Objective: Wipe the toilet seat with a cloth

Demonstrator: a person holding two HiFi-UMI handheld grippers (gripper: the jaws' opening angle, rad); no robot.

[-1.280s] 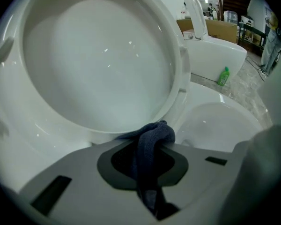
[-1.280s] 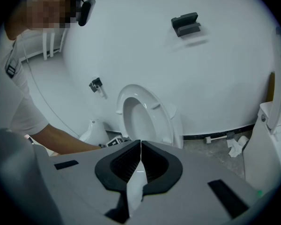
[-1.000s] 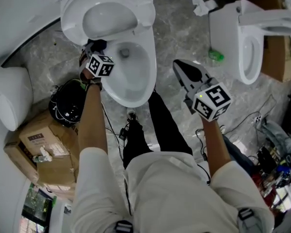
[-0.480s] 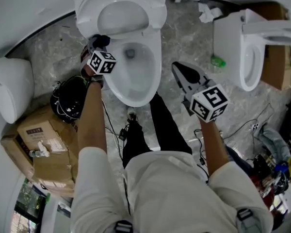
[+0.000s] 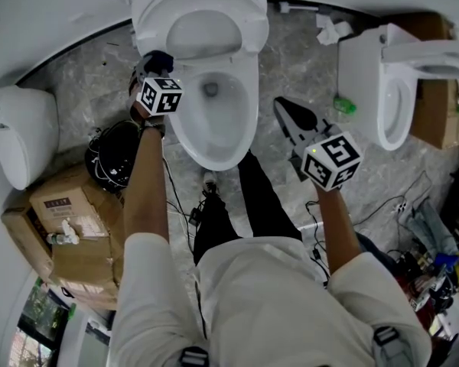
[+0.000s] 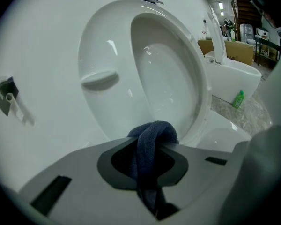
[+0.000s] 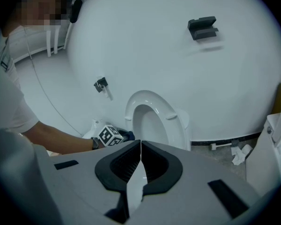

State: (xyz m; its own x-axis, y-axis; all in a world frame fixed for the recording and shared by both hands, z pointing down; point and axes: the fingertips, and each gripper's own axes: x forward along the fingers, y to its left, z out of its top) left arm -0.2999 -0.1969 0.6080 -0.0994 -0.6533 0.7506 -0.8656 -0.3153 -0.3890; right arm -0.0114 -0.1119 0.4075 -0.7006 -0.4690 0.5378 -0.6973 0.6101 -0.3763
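A white toilet (image 5: pixel 241 90) stands at the top centre of the head view, its seat and lid (image 5: pixel 199 17) raised against the wall. My left gripper (image 5: pixel 154 67) is at the bowl's left rear rim, shut on a dark blue cloth (image 5: pixel 162 56). In the left gripper view the cloth (image 6: pixel 154 130) bulges out between the jaws of that gripper (image 6: pixel 151 146), right by the raised seat (image 6: pixel 107 78). My right gripper (image 5: pixel 287 112) hovers over the floor to the right of the bowl, shut and empty. Its closed jaws (image 7: pixel 140 144) point at the toilet (image 7: pixel 154 121).
A second toilet (image 5: pixel 390 90) stands at the right, with a green bottle (image 5: pixel 344 107) by its base. Another white fixture (image 5: pixel 19 136) is at the left, with cardboard boxes (image 5: pixel 61 220) and a black bag (image 5: pixel 115 167) nearby. Cables lie by the person's feet.
The head view has shifted a little, so the toilet sits further right. The left gripper keeps the cloth at the bowl's left rear rim. The right gripper has hardly moved.
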